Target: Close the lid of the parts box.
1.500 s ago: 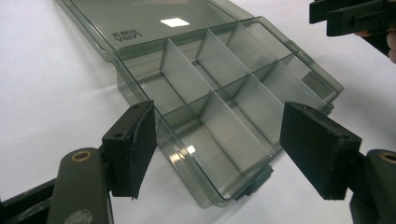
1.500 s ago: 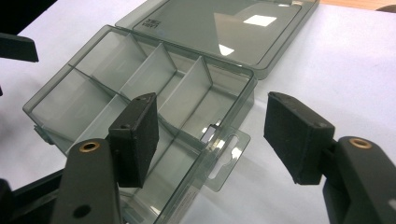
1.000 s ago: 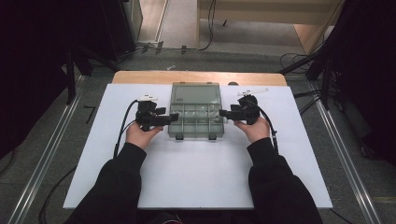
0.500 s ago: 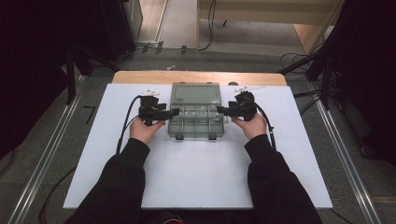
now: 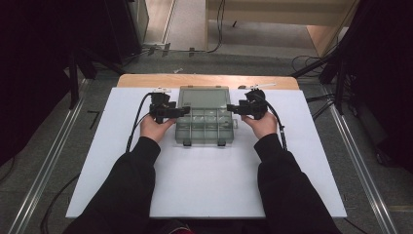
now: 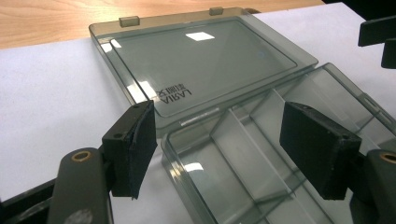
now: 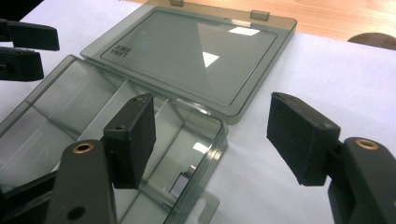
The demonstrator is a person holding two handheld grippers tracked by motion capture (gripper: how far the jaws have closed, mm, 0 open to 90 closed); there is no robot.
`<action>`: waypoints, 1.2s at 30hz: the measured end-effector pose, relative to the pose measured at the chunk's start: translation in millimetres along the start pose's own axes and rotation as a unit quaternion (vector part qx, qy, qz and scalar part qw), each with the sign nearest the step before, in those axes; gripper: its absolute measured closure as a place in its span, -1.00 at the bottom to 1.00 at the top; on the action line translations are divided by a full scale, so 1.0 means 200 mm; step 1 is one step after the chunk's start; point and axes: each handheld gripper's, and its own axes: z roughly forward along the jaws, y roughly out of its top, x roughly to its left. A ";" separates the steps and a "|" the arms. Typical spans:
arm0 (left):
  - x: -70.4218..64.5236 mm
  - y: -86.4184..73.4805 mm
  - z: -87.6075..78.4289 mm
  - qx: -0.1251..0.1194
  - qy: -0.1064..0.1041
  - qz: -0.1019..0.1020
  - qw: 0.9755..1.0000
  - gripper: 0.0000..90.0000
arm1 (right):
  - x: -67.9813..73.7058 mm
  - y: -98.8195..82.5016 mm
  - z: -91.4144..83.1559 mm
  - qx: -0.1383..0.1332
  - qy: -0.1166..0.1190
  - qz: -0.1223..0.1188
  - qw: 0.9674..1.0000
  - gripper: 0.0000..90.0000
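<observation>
Sleeves: two dark sleeves (image 5: pixel 122 195) come in from the near edge of the high view, one on each side of the white surface (image 5: pixel 209 180).
Left hand: the left hand (image 5: pixel 155 127) rests at the left side of the box, holding the left tongs (image 5: pixel 184 111).
Right hand: the right hand (image 5: pixel 263 124) sits at the right side of the box, holding the right tongs (image 5: pixel 232 109).
Left tongs: spread wide; in the left gripper view one pad (image 6: pixel 133 147) is outside the box's left wall over the white surface, the other over the tray; nothing is pinched.
Right tongs: spread wide; in the right gripper view one pad (image 7: pixel 133 137) hangs over the tray, the other beyond its wall over the white surface; nothing is pinched.
Box: a clear, smoky plastic box (image 5: pixel 206 127) lies open in the middle of the surface, between the two hands.
Tray: the near half, split by dividers (image 6: pixel 247 158) into compartments; two clasps at its near edge.
Lid: the lid (image 5: pixel 203 97) lies flat just beyond the tray, joined to it at the hinge, with printed lettering (image 6: pixel 175 92) near one corner.
Far edge: a strip of bare wood (image 5: pixel 204 80) shows past the white sheet, just behind the lid.
</observation>
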 end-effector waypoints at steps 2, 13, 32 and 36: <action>0.00 0.00 0.01 0.000 0.004 -0.005 1.000 -0.38 | 0.00 0.01 0.01 0.001 0.000 0.000 1.000 -0.29; 0.04 0.05 0.08 -0.006 0.026 -0.011 1.000 -0.38 | -0.01 0.05 0.07 0.000 -0.012 0.008 1.000 -0.29; 0.08 0.07 0.20 -0.011 0.054 -0.008 0.998 -0.38 | -0.02 0.10 0.19 -0.002 -0.043 0.014 0.999 -0.25; 0.09 0.07 0.21 -0.012 0.063 -0.009 0.998 -0.38 | -0.03 0.10 0.22 0.004 -0.051 0.016 0.999 -0.25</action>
